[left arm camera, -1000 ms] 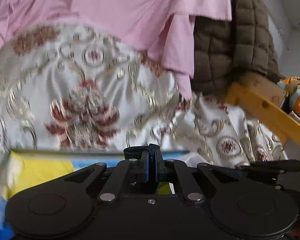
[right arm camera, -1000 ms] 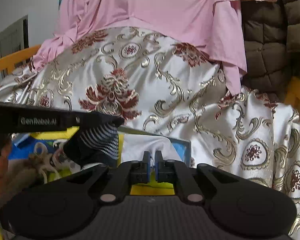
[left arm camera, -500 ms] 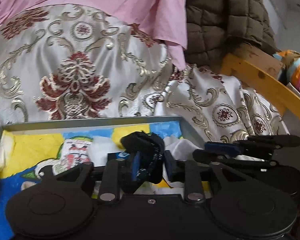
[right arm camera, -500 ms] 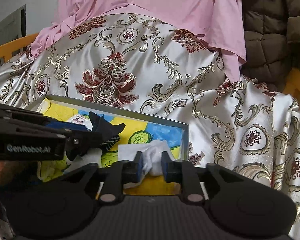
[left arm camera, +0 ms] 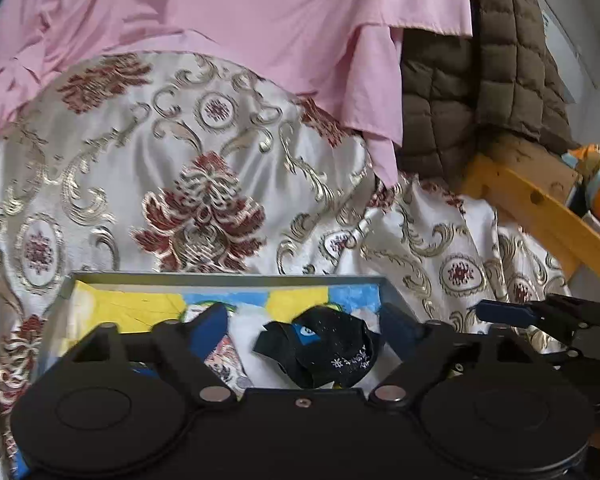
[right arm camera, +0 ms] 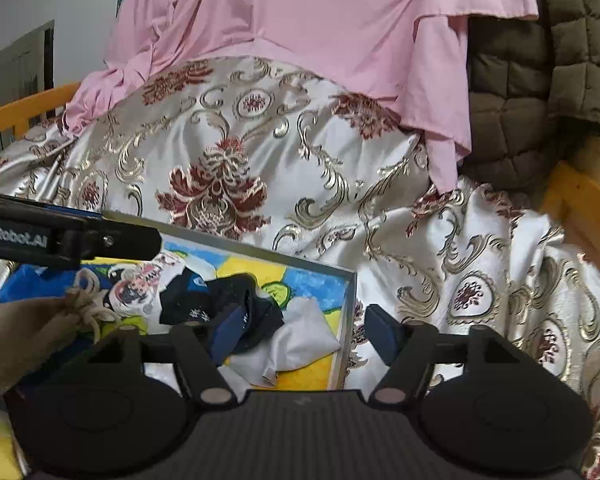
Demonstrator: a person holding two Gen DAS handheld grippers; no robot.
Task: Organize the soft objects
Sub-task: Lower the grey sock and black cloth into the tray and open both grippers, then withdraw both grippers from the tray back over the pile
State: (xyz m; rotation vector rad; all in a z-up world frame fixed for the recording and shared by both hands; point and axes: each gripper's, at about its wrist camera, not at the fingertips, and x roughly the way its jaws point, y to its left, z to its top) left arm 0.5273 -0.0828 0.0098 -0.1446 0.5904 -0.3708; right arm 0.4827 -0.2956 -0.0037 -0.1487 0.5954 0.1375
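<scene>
Both grippers gape wide, nothing held — left gripper [left arm camera: 300, 328] straddles the black sock [left arm camera: 324, 354] low centre in the tray [left arm camera: 228, 279]; right gripper [right arm camera: 300, 326] hovers above the white cloth [right arm camera: 300, 340] beside it, each lying loose for sorting.

The left gripper [left arm camera: 300, 330] hangs spread wide over a grey tray [left arm camera: 228, 279] with a bright cartoon lining. A crumpled black sock [left arm camera: 328, 354] lies between its fingers on white cloth [left arm camera: 246, 328], untouched.
</scene>
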